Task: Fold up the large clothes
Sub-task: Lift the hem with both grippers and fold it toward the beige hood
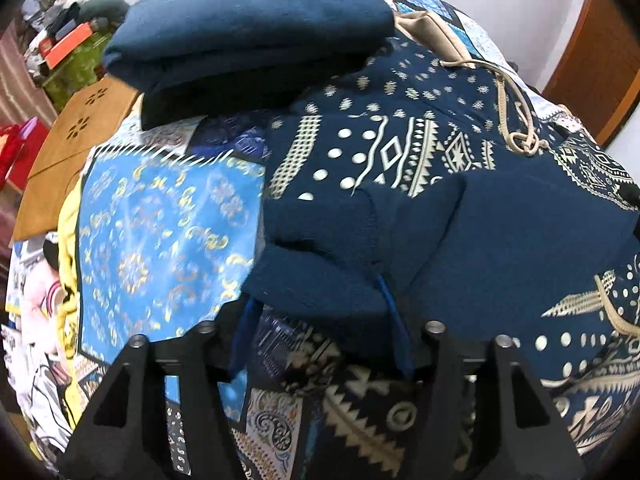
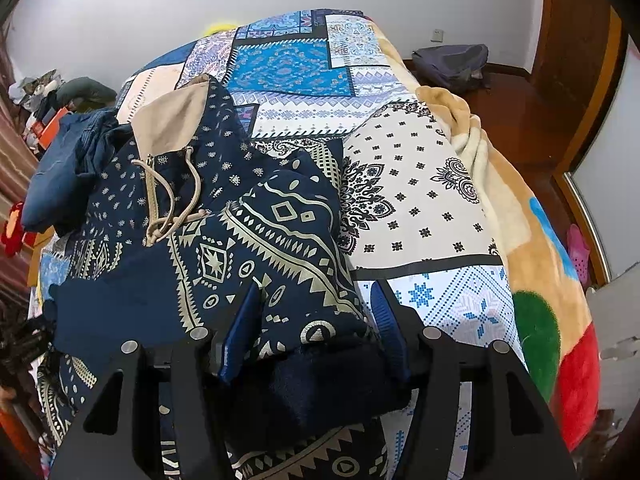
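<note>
A navy hoodie with a cream geometric print lies on the patchwork bed cover, its beige hood lining and drawstrings up. My left gripper has its blue fingers spread, with a plain navy cuff lying between and over them. My right gripper has its fingers spread around a bunched sleeve of the hoodie, which lies between them.
A folded plain blue garment sits at the bed's far left. The patchwork cover spreads right, over a fleece blanket. A brown box and clutter lie left; a backpack is on the floor.
</note>
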Demonstrator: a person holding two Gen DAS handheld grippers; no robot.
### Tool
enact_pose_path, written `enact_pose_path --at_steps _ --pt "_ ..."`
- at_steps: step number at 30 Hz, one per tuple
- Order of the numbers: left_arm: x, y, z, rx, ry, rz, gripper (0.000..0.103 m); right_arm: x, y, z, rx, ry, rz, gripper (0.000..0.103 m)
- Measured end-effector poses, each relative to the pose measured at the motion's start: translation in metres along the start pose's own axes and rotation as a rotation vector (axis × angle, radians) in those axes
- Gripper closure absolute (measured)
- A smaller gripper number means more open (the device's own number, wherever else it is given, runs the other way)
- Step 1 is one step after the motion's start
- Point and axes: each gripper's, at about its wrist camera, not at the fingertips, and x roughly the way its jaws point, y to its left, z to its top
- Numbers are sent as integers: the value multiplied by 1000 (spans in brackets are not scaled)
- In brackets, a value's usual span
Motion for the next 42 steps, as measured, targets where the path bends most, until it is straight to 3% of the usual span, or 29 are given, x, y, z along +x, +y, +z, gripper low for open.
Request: enact_pose_path --at_steps 6,12,20,24,30,35,42 --pt "-18 6 10 -23 -4 34 37 -2 2 2 -6 15 -8 49" --pt "-56 0 45 4 -134 46 37 -20 6 11 -48 -24 -23 49" --pt "-93 -38 127 69 -309 -60 34 -59 28 49 -125 -159 2 49" --pt "-91 -59 171 87 -356 -66 32 -69 53 74 -203 -228 14 48" --pt "-50 -79 225 94 -312 -68 32 -52 83 108 -256 -278 57 47" --pt "-2 -84 258 58 -235 -111 32 -11 103 141 -230 -221 117 47" --pt "74 -95 291 107 -129 -72 35 64 126 187 -211 -138 109 47"
